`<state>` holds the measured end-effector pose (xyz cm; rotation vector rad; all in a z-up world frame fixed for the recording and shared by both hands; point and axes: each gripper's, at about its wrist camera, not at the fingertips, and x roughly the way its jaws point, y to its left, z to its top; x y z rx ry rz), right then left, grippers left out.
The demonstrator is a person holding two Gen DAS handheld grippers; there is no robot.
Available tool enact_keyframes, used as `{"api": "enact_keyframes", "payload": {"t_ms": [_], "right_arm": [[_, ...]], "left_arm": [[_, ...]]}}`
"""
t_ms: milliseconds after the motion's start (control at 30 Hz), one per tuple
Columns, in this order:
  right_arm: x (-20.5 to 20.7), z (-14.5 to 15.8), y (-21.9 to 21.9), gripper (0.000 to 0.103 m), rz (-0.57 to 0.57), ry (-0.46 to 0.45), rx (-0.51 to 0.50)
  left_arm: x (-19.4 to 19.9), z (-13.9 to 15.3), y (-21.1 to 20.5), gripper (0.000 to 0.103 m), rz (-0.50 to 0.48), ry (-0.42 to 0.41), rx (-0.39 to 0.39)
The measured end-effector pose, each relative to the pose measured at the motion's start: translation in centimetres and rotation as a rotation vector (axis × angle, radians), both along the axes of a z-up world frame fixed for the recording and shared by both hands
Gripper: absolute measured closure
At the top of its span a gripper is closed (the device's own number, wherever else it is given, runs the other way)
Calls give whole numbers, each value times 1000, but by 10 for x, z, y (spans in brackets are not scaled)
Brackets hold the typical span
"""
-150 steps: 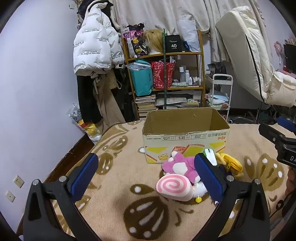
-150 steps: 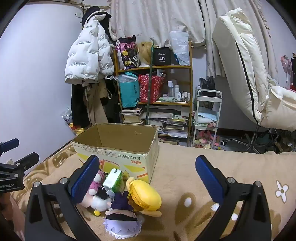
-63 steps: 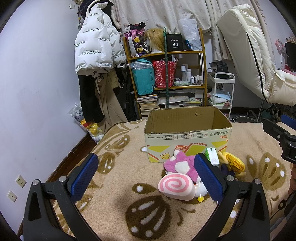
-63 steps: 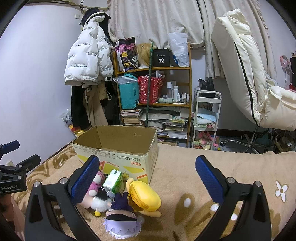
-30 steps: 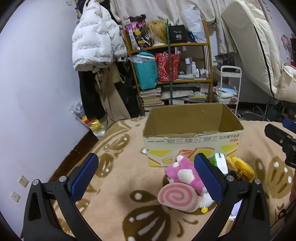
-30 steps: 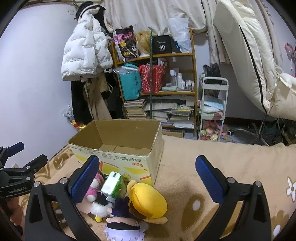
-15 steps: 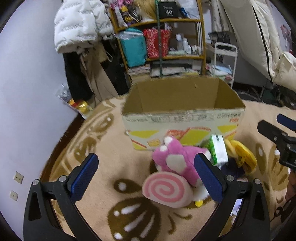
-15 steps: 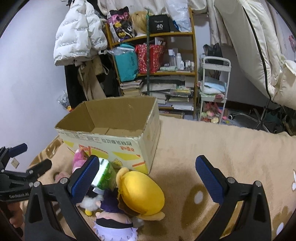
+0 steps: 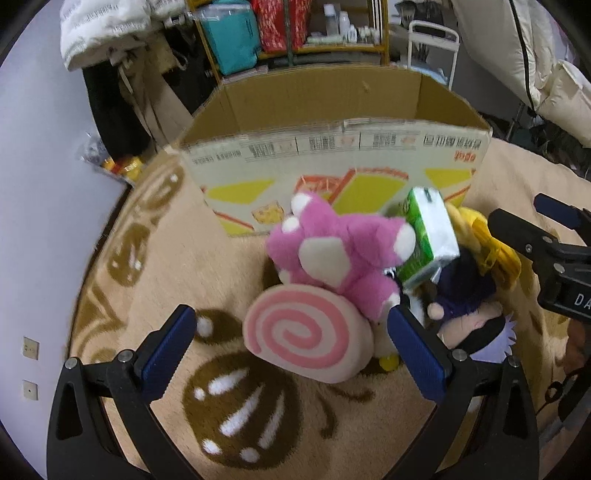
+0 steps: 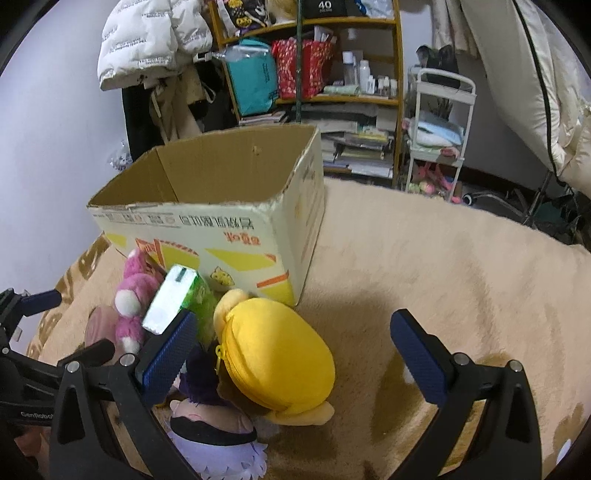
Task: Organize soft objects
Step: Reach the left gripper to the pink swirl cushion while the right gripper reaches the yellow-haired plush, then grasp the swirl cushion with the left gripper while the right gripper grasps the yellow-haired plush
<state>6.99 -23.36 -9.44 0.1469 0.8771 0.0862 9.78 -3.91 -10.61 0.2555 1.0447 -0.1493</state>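
Left gripper (image 9: 291, 345) and right gripper (image 10: 293, 347): black angular frames, silver screws, ribbed blue finger pads (image 9: 415, 356), white lettering.

A black box (image 10: 325, 9) on the top shelf shows "40". The cardboard box (image 10: 236, 236) carries upside-down printed characters, too distorted to read. The left claw's body (image 10: 33, 413) reads "GenRobot"; the right claw's body (image 9: 569, 291) shows "DA".

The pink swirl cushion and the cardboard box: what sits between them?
In the left wrist view, a pink plush lies between the swirl cushion and the box, overlapping the cushion's top edge.
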Motion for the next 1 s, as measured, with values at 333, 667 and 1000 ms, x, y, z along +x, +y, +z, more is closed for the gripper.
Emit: {"api": "enact_keyframes", "payload": {"t_ms": [333,667,1000], "right_arm": [[16,-32,-4,12,12,123,132],[23,-40,-3,22,19,171,153],[20,-34,10,39,66,159,73]], "left_arm": [[15,-27,0,1,3,146,-10],[24,-39,12,1,44,230,-110],[22,-38,22,32,60,241,-202]]}}
